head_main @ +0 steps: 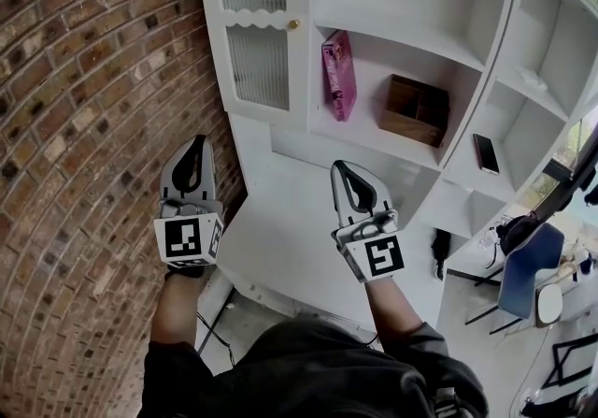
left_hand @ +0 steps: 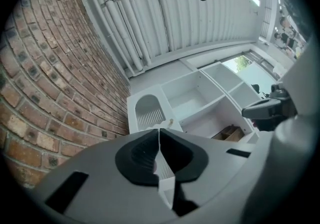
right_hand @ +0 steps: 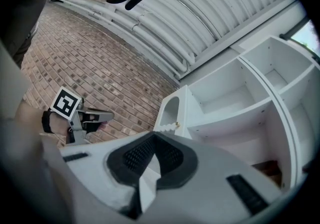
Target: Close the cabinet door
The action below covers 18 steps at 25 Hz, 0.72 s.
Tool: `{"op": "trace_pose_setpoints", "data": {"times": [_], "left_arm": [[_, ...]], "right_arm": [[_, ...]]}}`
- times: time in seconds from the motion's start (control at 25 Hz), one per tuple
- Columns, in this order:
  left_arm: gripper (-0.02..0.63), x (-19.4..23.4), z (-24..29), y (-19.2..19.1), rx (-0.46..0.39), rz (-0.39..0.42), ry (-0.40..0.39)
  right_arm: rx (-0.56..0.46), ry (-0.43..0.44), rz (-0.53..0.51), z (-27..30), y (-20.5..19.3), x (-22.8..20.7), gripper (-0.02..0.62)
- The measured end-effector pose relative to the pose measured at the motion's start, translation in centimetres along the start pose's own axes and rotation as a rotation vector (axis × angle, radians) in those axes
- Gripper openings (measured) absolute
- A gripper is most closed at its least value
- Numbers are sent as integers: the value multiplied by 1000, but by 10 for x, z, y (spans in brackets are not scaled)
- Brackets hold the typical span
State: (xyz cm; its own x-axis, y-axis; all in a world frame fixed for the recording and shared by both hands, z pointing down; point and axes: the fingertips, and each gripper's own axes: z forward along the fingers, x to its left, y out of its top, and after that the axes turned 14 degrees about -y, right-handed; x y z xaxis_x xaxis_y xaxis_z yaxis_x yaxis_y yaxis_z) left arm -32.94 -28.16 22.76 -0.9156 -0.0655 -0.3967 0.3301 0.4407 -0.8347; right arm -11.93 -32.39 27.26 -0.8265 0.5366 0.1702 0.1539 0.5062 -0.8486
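The white cabinet door [head_main: 257,28], with two ribbed glass panels and a small brass knob [head_main: 292,24], stands swung open at the left of the white shelf unit [head_main: 411,33]. Both grippers hang below it and touch nothing. My left gripper [head_main: 198,141] is lower left of the door, jaws together and empty. My right gripper [head_main: 339,166] is under the shelves, its jaws also together and empty. The left gripper view shows the closed left gripper [left_hand: 159,131] pointing up at the door [left_hand: 149,110]. In the right gripper view the door [right_hand: 172,110] appears nearly edge-on above the right gripper [right_hand: 154,136].
A brick wall [head_main: 84,126] runs close along the left. On the shelves are a pink book [head_main: 338,75], a wooden box [head_main: 414,109] and a phone [head_main: 485,153]. A blue chair [head_main: 528,276] stands at the lower right.
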Motion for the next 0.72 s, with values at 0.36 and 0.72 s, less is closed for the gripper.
{"op": "trace_pose_setpoints", "data": {"times": [0.36, 0.72], "left_arm": [[2, -3, -25, -5, 14, -24, 7], [2, -6, -37, -8, 29, -26, 3]], "right_arm": [[-4, 14, -3, 3, 2, 10, 2], [-17, 22, -14, 5, 6, 20, 0]]}}
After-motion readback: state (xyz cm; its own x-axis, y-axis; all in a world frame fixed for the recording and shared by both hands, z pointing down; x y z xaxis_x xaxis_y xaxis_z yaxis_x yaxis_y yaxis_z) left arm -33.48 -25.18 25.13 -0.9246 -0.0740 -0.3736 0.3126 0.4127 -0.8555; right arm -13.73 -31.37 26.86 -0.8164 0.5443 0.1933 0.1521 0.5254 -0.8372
